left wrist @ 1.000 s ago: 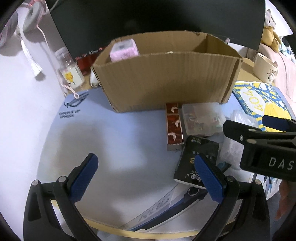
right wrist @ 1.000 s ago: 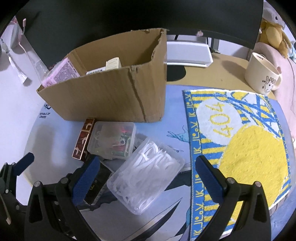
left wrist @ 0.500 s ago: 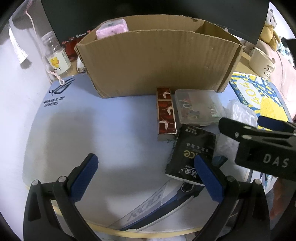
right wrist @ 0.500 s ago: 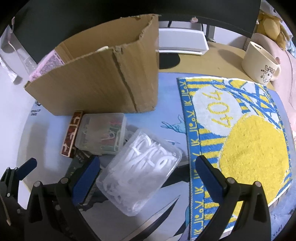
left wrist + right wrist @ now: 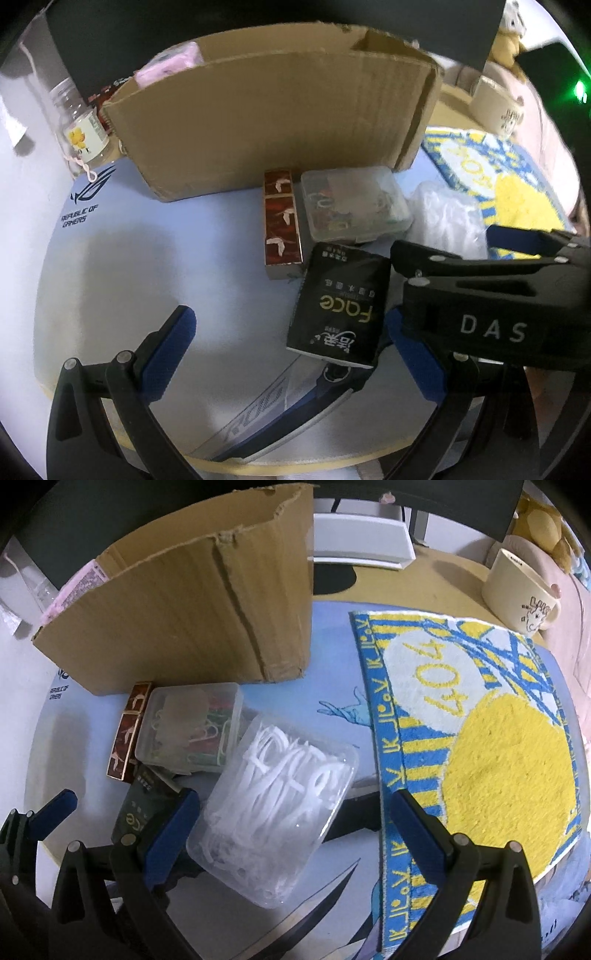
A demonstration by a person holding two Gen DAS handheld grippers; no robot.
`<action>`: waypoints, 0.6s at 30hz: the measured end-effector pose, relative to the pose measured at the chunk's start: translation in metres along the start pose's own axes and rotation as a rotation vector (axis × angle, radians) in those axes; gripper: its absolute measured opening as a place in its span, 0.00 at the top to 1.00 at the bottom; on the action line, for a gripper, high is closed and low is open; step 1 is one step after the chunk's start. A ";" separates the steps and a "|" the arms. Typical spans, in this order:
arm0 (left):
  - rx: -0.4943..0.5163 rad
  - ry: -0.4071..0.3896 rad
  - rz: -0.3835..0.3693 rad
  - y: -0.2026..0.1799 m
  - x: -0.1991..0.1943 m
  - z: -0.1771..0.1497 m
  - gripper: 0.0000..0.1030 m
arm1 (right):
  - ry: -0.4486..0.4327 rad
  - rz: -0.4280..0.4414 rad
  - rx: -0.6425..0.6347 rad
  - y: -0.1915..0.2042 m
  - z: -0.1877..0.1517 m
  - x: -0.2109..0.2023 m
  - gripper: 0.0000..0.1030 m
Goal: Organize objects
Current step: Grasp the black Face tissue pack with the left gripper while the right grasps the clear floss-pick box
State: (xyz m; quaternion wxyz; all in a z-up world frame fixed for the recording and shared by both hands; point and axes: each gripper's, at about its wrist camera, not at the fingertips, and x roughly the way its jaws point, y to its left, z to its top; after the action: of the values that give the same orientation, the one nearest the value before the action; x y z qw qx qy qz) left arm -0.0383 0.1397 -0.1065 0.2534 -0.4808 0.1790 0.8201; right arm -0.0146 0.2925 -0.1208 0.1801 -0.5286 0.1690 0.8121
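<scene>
Both grippers are hovering with fingers spread, gripping nothing. The left gripper (image 5: 291,343) is hanging over a black packet (image 5: 341,308) on the mat (image 5: 147,258). The right gripper (image 5: 295,827) is straddling a clear box of floss picks (image 5: 280,812). A clip box (image 5: 190,727) and red box (image 5: 281,219) are lying just near a cardboard box (image 5: 280,114).

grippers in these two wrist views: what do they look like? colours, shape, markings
Both match: the left gripper and right gripper have matte black, curved plastic arms tapering forward, with silver round pins at the joints. Each finger carries a flat blue pad on its inner face. In the left wrist view, the right gripper's side shows white "DAS" lettering. No cables or sleeves show.
</scene>
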 end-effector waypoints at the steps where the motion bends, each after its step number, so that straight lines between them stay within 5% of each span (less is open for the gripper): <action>1: 0.009 0.009 0.013 -0.001 0.003 0.000 0.00 | 0.001 -0.005 0.000 0.000 0.000 0.001 0.00; 6: 0.071 0.003 0.066 -0.012 0.007 0.001 0.00 | 0.007 -0.052 -0.030 0.009 0.000 0.004 0.00; 14: -0.044 0.054 -0.047 0.010 0.016 0.004 0.00 | -0.021 -0.109 -0.036 0.016 -0.003 0.007 0.00; 18: -0.036 0.046 -0.036 0.008 0.015 0.002 0.00 | -0.020 -0.112 -0.035 0.015 -0.006 0.007 0.00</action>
State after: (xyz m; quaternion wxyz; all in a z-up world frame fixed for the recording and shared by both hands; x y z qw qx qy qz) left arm -0.0502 0.1376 -0.1182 0.2552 -0.5072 0.1614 0.8072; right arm -0.0193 0.2772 -0.1286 0.2174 -0.5324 0.1231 0.8088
